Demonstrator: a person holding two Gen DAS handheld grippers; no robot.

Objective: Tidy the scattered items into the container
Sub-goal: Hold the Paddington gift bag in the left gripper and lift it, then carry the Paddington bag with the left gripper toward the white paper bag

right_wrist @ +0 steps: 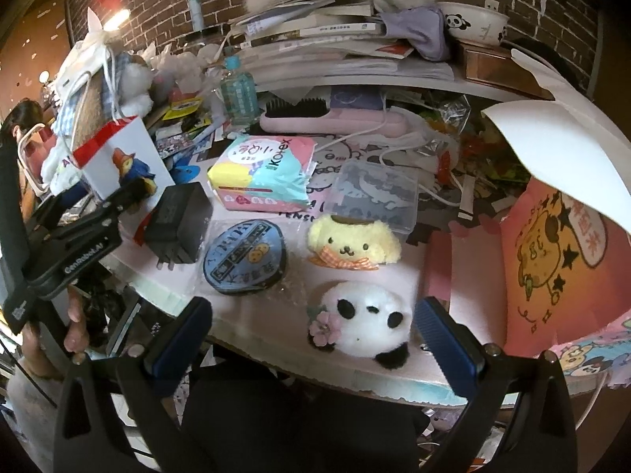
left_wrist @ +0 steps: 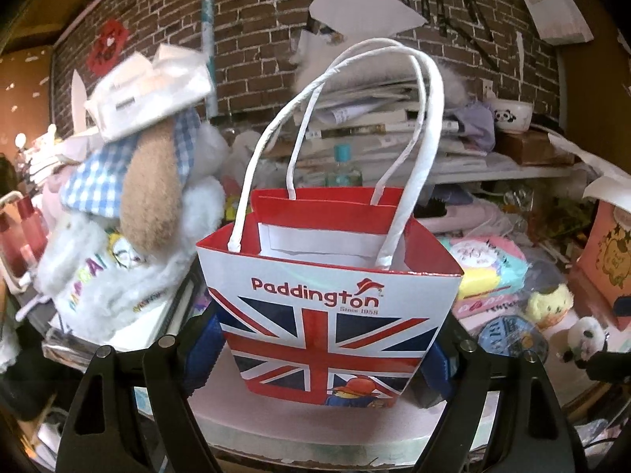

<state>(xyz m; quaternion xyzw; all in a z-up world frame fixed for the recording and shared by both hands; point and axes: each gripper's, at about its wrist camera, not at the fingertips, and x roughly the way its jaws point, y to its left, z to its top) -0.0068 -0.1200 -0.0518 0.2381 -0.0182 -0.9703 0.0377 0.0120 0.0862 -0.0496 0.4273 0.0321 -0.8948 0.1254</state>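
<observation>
The red-and-white paper gift bag printed with a Union Jack [left_wrist: 335, 315] stands upright with its mouth open on the pale pink tabletop [right_wrist: 252, 315], and the left gripper [left_wrist: 327, 358] brackets its lower half: 1 blue pad at 9 o'clock of the bag, the other at 3. The jaws sit wide, close against the bag's sides — I cannot tell whether they press it or merely flank it, though bracing the bag so it will not tip seems the likely reason.

The right gripper [right_wrist: 311, 339] hangs tilted down over the fluffy black-and-white panda plush with a pink flower [right_wrist: 363, 323], jaws spread well apart and holding nothing (the panda lies between the pads, untouched). At 12 o'clock of the panda sits a yellow dog plush with an orange checked bow [right_wrist: 353, 240]; at 10 o'clock, a round blue packet [right_wrist: 244, 256] and a black power adapter [right_wrist: 179, 222]. All 4 are outside the bag.
</observation>
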